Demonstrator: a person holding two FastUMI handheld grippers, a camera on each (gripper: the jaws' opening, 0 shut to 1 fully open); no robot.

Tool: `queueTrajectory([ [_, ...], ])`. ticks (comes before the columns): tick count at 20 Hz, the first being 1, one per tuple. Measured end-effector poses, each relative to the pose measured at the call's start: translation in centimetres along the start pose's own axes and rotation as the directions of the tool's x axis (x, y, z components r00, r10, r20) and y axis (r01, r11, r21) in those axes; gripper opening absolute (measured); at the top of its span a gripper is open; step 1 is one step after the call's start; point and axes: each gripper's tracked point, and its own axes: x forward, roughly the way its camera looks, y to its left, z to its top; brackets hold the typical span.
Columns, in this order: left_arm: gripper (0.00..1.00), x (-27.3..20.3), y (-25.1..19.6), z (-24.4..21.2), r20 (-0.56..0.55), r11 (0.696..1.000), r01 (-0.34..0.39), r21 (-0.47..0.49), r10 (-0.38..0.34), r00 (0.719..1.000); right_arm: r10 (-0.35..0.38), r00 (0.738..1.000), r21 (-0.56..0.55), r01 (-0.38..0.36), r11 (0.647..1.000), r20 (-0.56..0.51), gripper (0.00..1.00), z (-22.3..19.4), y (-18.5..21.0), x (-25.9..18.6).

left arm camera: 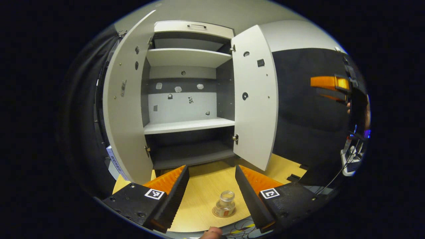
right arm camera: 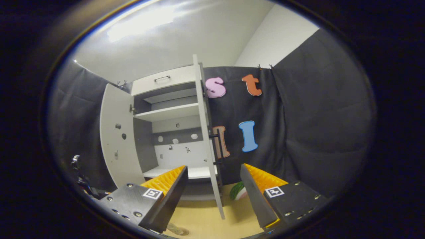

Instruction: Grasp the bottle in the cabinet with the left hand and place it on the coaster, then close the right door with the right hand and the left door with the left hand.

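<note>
Seen from the left gripper view: a small clear glass bottle (left arm camera: 225, 203) standing upright on a round brownish coaster (left arm camera: 224, 212), on the pale wooden tabletop (left arm camera: 206, 189) in front of the grey-and-white two-door cabinet (left arm camera: 187, 96). Left gripper (left arm camera: 212, 191) released, jaws spread wide, the bottle framed between the two fingers but touched by neither. Both doors swung out: left cabinet door (left arm camera: 124, 106) angled far open, right cabinet door (left arm camera: 255, 96) standing ajar just beyond the bottle. Shelves inside bare apart from small fittings on the back panel. A fingertip (left arm camera: 212, 233) at the lower edge of the view. At far right, against the dark cloth wall, the other gripper (left arm camera: 330, 87) held level and well apart from the cabinet; cannot tell from here how its jaws stand.

Seen from the right gripper view: right gripper (right arm camera: 214, 187) unclenched, fingers parted and holding nothing, aimed at the edge of the right door (right arm camera: 207, 139), which runs upright between them, farther off and not touching. Left door (right arm camera: 116, 139) open beyond. A green-and-white rounded object (right arm camera: 238, 191) on the table near the door's foot, partly hidden behind one finger. Part of the coaster (right arm camera: 177, 230) at the bottom edge.
</note>
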Motion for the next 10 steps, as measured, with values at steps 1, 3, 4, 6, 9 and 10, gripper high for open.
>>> queueTrajectory([
  [1, 0.89, -0.2, 0.8, 1.2, 0.015, 1.000, -0.016, -0.007, 0.016, 1.000, -0.031, 0.999, 0.025, 0.032, 0.999, -0.010, 0.96, 0.3, -1.5, 1.2],
  [3, 0.89, -0.5, 2.6, 3.3, 0.025, 0.999, -0.047, -0.022, 0.047, 0.999, -0.117, 0.992, 0.049, 0.120, 0.992, -0.048, 0.94, 0.0, -5.4, 4.1],
  [4, 0.90, -0.8, 3.6, 4.3, 0.030, 0.998, -0.064, -0.025, 0.065, 0.997, -0.156, 0.985, 0.051, 0.160, 0.986, -0.067, 0.96, -0.3, -7.0, 5.2],
  [6, 0.89, -1.4, 5.1, 6.4, 0.056, 0.997, -0.073, -0.024, 0.074, 0.996, -0.215, 0.973, 0.016, 0.217, 0.976, -0.081, 0.98, -0.3, -10.1, 7.5],
  [9, 0.88, -2.5, 7.7, 7.8, 0.085, 0.995, -0.095, -0.011, 0.096, 0.992, -0.246, 0.966, -0.096, 0.238, 0.966, -0.076, 0.98, -0.2, -12.4, 10.8],
  [10, 0.90, -2.8, 8.7, 8.0, 0.090, 0.994, -0.108, -0.010, 0.108, 0.990, -0.240, 0.968, -0.114, 0.231, 0.966, -0.071, 0.98, 0.2, -12.6, 12.2],
])
